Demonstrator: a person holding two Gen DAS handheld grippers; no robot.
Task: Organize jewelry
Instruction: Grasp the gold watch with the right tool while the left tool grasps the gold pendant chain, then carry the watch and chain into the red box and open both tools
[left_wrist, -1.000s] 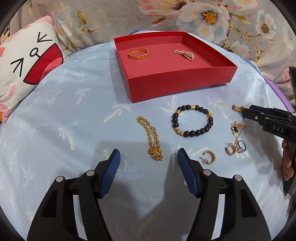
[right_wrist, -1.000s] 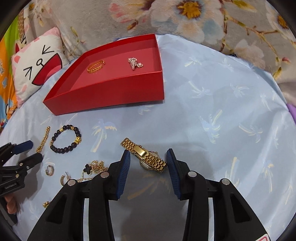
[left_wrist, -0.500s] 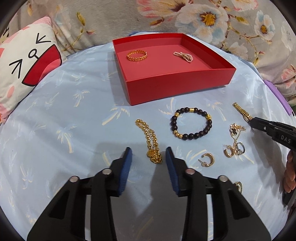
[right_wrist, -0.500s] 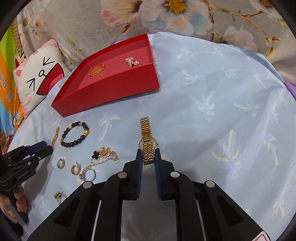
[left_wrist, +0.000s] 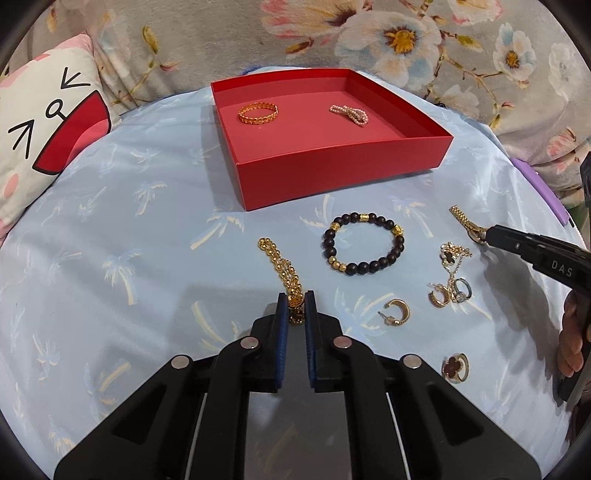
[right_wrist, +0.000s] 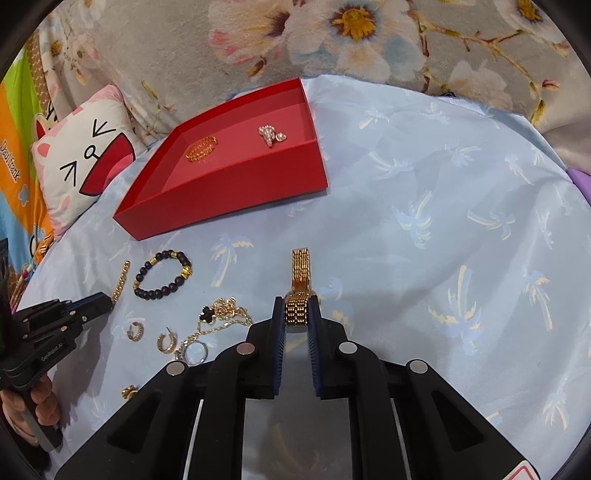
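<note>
A cat pillow (left_wrist: 44, 122) lies at the far left, beside the pale blue cloth (left_wrist: 129, 229) that carries everything. The left hand-held gripper (left_wrist: 296, 308) angles down toward the cloth from the near edge, its blue pads closed on the near end of a gold chain (left_wrist: 279, 266), which trails away from the tips across the cloth. Behind it stands the red tray (left_wrist: 332, 173), holding a gold bangle (left_wrist: 257, 112) on the left and a pearl piece (left_wrist: 349, 113) on the right. Just right of the chain lies a black bead bracelet (left_wrist: 364, 243); nearer the camera, a gold hoop earring (left_wrist: 397, 312). Further right are a tangled necklace with a black clover (left_wrist: 452, 256), a second hoop (left_wrist: 439, 297) and a ring (left_wrist: 461, 290) touching each other, and a clover ring (left_wrist: 456, 365) nearest the edge. At the right, the right hand-held gripper (right_wrist: 296, 314) also tilts downward, its pads clamped on the band of a gold watch (right_wrist: 300, 271), whose far strap lies straight ahead on the cloth. In the left wrist view this gripper enters from the right edge, with fingers (left_wrist: 570, 343) of the person's hand wrapped round its handle.
</note>
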